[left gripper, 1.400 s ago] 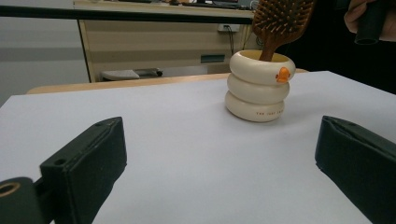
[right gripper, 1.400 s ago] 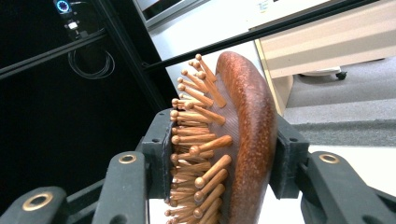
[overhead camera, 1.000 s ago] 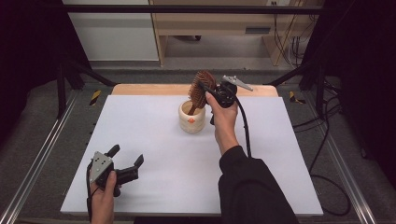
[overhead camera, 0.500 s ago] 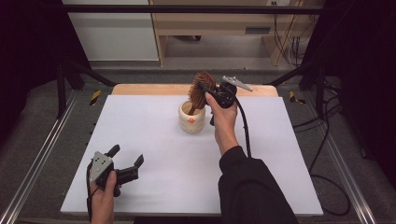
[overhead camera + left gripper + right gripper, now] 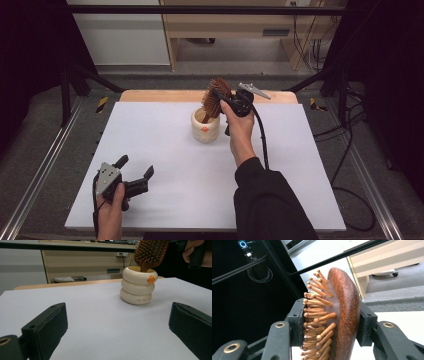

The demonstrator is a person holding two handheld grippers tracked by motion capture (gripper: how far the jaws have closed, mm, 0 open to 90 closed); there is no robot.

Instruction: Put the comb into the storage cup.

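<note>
Nothing moved; right tongs clamp hairbrush bristles and back.

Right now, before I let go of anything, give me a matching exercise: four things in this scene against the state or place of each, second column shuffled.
Things:
1. hairbrush
2. cream holder
3. left gripper
4. right gripper

States:
A. jaws wide apart, nothing between them, near the table's front left corner
B. stands upright on the white table, made of three stacked rings
C. clamped by its head, handle end down inside the cup's mouth
D. shut on a wooden, bristled head above the cup

Pairs: 1-C, 2-B, 3-A, 4-D
</note>
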